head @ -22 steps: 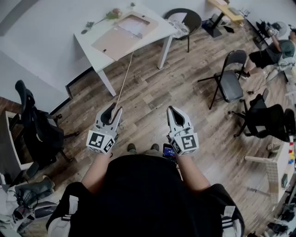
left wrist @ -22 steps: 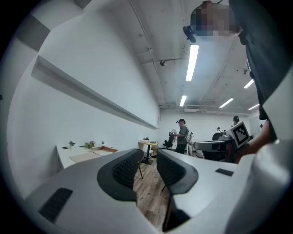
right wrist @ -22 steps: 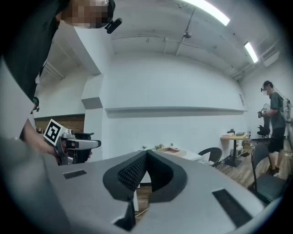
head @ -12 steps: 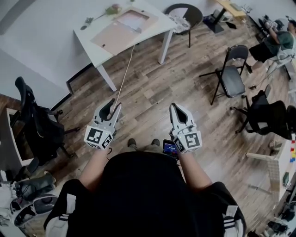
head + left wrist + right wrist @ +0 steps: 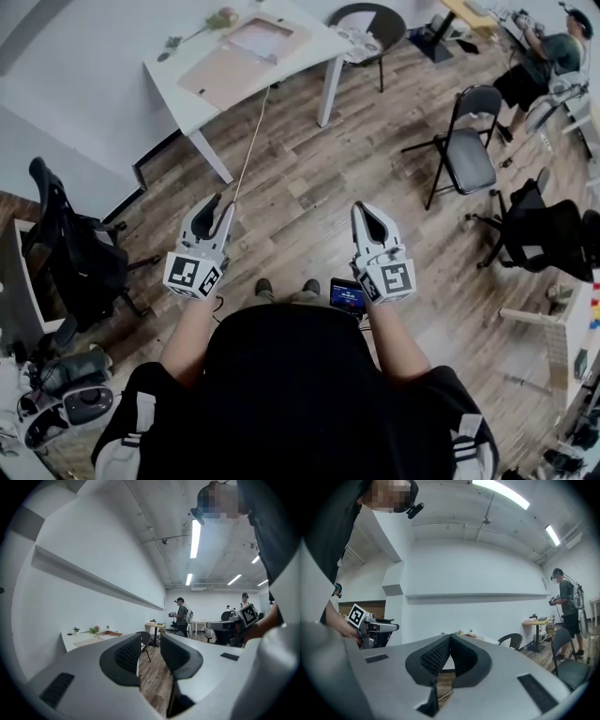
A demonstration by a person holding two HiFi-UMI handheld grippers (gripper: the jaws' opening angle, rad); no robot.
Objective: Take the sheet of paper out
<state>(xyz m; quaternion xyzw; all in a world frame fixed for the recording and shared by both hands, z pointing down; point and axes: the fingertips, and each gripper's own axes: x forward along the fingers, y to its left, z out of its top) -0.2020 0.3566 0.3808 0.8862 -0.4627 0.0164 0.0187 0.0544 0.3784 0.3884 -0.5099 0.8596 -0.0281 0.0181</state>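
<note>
The sheet (image 5: pixel 261 39) lies flat on the far surface (image 5: pixel 202 108); its long axis is unclear. The left tool (image 5: pixel 221 204) is spread and empty, and the right tool (image 5: pixel 367 210) is pressed together.

The right gripper (image 5: pixel 450 637) has its ridged black pads closed tip to tip, with nothing between them. Beyond, the left gripper (image 5: pixel 370 627) is at left. A black chair (image 5: pixel 510 641) and a standing person (image 5: pixel 568 616) are at right.

Sheet of paper (image 5: pixel 262 39) on table (image 5: pixel 187 106) ahead
</note>
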